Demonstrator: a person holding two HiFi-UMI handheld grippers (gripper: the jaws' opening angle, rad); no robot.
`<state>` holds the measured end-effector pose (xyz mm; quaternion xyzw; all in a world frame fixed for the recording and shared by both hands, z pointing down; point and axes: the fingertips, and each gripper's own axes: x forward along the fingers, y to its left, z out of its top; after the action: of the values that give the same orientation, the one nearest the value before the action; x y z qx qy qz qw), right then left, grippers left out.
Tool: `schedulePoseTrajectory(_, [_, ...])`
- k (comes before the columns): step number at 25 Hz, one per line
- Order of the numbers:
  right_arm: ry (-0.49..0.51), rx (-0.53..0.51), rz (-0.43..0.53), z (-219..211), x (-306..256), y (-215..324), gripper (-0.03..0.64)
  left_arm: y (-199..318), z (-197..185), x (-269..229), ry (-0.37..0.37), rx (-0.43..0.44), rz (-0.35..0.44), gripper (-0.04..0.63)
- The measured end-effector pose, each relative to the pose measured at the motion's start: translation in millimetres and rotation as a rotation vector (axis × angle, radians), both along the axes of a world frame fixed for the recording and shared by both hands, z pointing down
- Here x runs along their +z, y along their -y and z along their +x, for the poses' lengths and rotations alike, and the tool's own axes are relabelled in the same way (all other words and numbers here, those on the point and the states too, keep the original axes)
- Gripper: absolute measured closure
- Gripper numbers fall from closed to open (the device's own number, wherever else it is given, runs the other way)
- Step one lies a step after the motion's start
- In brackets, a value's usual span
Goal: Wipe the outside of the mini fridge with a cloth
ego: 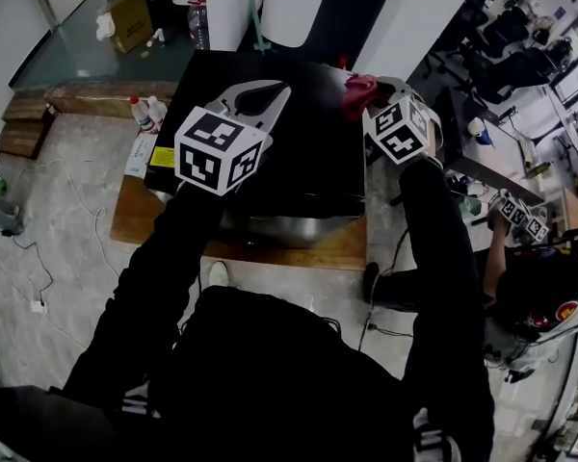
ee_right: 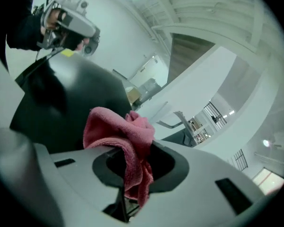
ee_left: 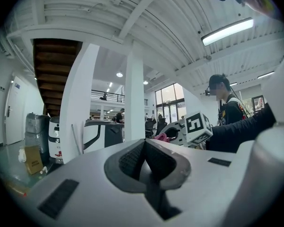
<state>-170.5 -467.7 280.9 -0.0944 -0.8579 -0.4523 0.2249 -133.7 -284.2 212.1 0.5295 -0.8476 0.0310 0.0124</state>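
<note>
An open hall with a grey stone floor point(ego: 67, 200) is seen in the head view, where a black mini fridge point(ego: 299, 152) is set on a wooden board point(ego: 299, 248). Bottles point(ego: 140, 114) are stood just beside its left side. The left gripper point(ego: 275, 92) is held over the fridge top and the right gripper point(ego: 374, 89) over its far right corner, with a pink cloth point(ego: 356, 94) bunched at the tip; whether the cloth is touching the top cannot be told

In the left gripper view the left gripper point(ee_left: 144, 144) is shown with its jaws pressed together and nothing between them. Beyond it a white pillar point(ee_left: 135, 98), the right gripper point(ee_left: 180, 131) with the cloth point(ee_left: 162, 137) and a person in a cap point(ee_left: 227, 103) are seen

In the right gripper view the right gripper point(ee_right: 135, 150) is clamped on the cloth point(ee_right: 118, 131), which is folded over the jaws and hung down between them. The black top of the mini fridge point(ee_right: 75, 103) is seen behind it, and the left gripper point(ee_right: 68, 18) above that
</note>
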Motion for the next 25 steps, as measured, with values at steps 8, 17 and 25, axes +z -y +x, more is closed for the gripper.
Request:
schedulePoseTrajectory(8, [0.088,-0.227,-0.161,37,-56,-101,0.535,-55,12,-21,0.041,-0.162,0.038,0.589])
schedulePoseTrajectory(17, [0.011,-0.447,-0.104,41,-33,-233,0.535,-140,11,-8,0.029,-0.292,0.007,0.589])
schedulePoseTrajectory(25, [-0.050,-0.491,-0.094,29,4,-338,0.535,-217,2,24,-0.021,-0.320,-0.002,0.589])
